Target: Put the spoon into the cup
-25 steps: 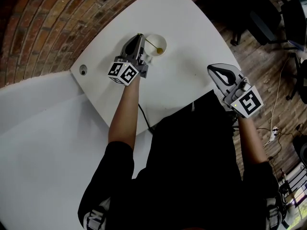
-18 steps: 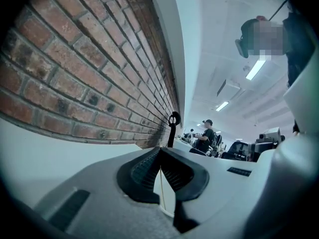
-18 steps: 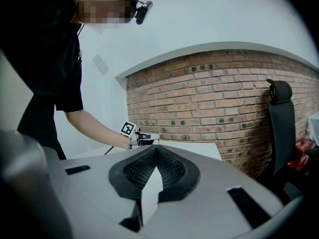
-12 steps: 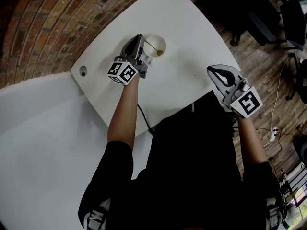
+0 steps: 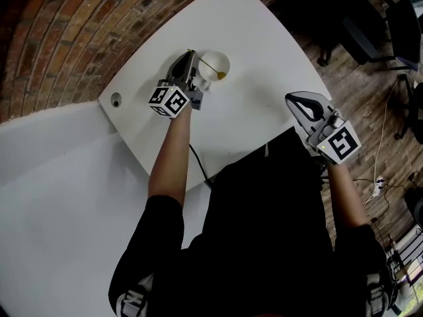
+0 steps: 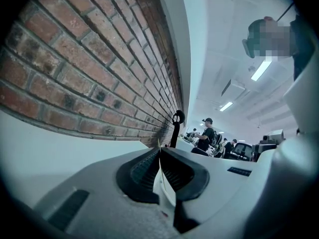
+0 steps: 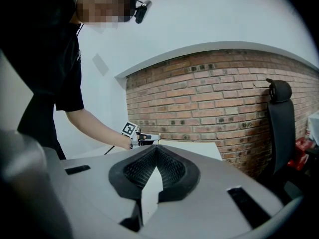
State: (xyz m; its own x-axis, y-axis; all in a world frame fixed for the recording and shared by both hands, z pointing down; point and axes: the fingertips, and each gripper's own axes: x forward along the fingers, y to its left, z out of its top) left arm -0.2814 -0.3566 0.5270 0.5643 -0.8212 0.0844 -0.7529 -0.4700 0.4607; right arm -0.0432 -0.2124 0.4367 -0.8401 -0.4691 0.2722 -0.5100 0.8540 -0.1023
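A white cup (image 5: 217,56) stands on the white table (image 5: 254,114) near its far edge. A thin spoon (image 5: 207,64) slants into the cup, its gold bowl down inside and its handle end up at the left. My left gripper (image 5: 191,53) is just left of the cup, shut on that handle end. In the left gripper view the jaws (image 6: 160,151) are pressed together with a thin sliver of the handle (image 6: 159,143) at their tip. My right gripper (image 5: 291,97) hovers by the table's right edge, shut and holding nothing; the right gripper view (image 7: 157,147) shows the same.
A brick wall (image 5: 73,38) runs behind the table. A round cable hole (image 5: 115,100) sits in the table's left corner, and a black cable (image 5: 198,165) hangs off the near edge. Office chairs (image 5: 396,18) stand on the wooden floor at right. People (image 6: 206,135) are far off.
The spoon's bowl has sunk slightly deeper into the cup, with the left gripper barely shifting. The right gripper has not moved.
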